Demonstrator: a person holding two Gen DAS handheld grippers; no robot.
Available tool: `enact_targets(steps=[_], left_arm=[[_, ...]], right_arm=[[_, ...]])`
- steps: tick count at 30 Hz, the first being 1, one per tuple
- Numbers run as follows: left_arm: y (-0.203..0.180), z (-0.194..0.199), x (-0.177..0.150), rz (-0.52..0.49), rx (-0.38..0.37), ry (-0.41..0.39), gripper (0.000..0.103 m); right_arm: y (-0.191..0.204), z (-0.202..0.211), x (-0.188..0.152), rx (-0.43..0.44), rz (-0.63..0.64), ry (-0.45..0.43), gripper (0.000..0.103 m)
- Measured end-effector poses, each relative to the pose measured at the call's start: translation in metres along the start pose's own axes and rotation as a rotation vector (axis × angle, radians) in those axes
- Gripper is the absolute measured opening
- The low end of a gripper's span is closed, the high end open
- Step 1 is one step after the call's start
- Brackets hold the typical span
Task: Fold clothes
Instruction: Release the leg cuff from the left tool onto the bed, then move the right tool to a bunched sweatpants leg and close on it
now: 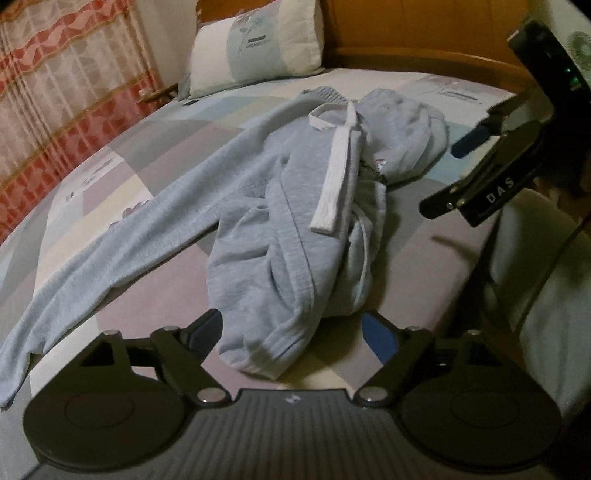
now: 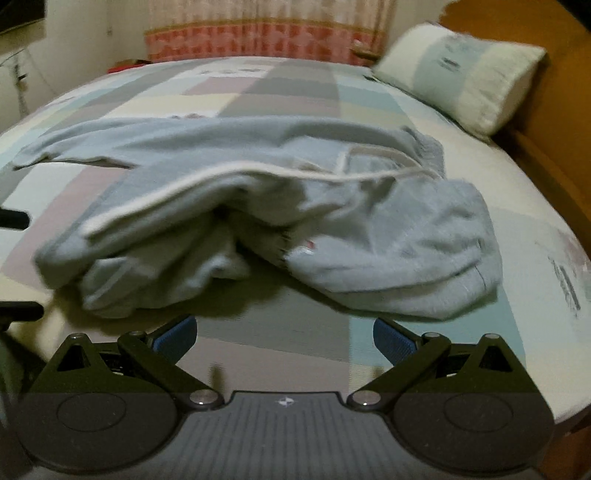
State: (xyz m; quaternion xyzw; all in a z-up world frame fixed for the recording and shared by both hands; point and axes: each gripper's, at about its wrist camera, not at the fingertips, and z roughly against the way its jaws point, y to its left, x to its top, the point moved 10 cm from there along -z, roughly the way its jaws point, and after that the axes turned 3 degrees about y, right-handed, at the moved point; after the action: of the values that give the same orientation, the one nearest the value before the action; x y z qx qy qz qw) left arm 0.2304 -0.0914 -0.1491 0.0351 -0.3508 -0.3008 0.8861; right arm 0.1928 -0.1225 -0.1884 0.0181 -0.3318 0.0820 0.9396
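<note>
both grippers sat lowest in their own views as i watched from my end. left gripper point(image 1: 291, 332) had its jaws spread wide, with the near hem of the sweatpants point(image 1: 295, 206) lying just ahead of the gap but not pinched. right gripper point(image 2: 284, 332) was spread wide as well, with only bare bedsheet point(image 2: 266, 88) between the blue pads point(image 2: 391, 338); it held nothing. in the left view i could also see the right gripper point(image 1: 476, 136) hanging off to the right of the pile, above the sheet.

the sweatpants were pale blue-grey and lay crumpled near the middle of the bed. one leg ran out long and flat away from the heap. the rest was bunched into a mound, with the white drawstring point(image 1: 336, 173) draped over the top. a pillow point(image 1: 258, 44) stood against the wooden headboard point(image 1: 406, 29), well apart from them.

i judged the cloth soft, light and floppy, a fleecy knit that would sag and drag folds along rather than keep any shape. it looked grippy, not slick. the best holds seemed to me the thicker hems: the cuff nearest the left jaws, and the waistband by the drawstring, so the heap could be lifted and shaken flat before any fold.
</note>
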Motion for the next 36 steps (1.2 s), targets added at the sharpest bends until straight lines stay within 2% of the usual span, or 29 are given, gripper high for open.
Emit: enact_targets(steps=[5,9,12,14,21,27,32,36], left_arm=[[-0.005,-0.015,0.007,0.030,-0.001,0.009,0.083],[-0.002,-0.027,0.010,0.040,0.006,0.027,0.083],[0.004,-0.033,0.016,0.067,0.003,0.025,0.083],[0.011,-0.033,0.022,0.073,0.026,0.008,0.083],[0.055,-0.042,0.044,0.165,0.064,-0.026,0.085],[0.092,-0.074,0.074,0.112,0.133,-0.032,0.085],[0.127,-0.119,0.086,0.137,0.157,0.009,0.085],[0.141,-0.137,0.083,0.182,0.164,0.031,0.085]], right_arm=[[-0.010,-0.021,-0.022,0.054,-0.107,0.066,0.103],[-0.009,-0.024,-0.029,-0.021,-0.039,0.042,0.103],[-0.010,-0.024,-0.028,-0.023,-0.039,0.051,0.103],[-0.011,-0.024,-0.028,-0.018,-0.035,0.056,0.103],[-0.011,-0.025,-0.027,-0.010,-0.013,0.052,0.103],[-0.011,-0.029,-0.023,-0.005,0.001,0.059,0.103],[-0.011,-0.032,-0.020,-0.014,0.008,0.058,0.103],[-0.010,-0.032,-0.020,-0.018,0.007,0.056,0.103]])
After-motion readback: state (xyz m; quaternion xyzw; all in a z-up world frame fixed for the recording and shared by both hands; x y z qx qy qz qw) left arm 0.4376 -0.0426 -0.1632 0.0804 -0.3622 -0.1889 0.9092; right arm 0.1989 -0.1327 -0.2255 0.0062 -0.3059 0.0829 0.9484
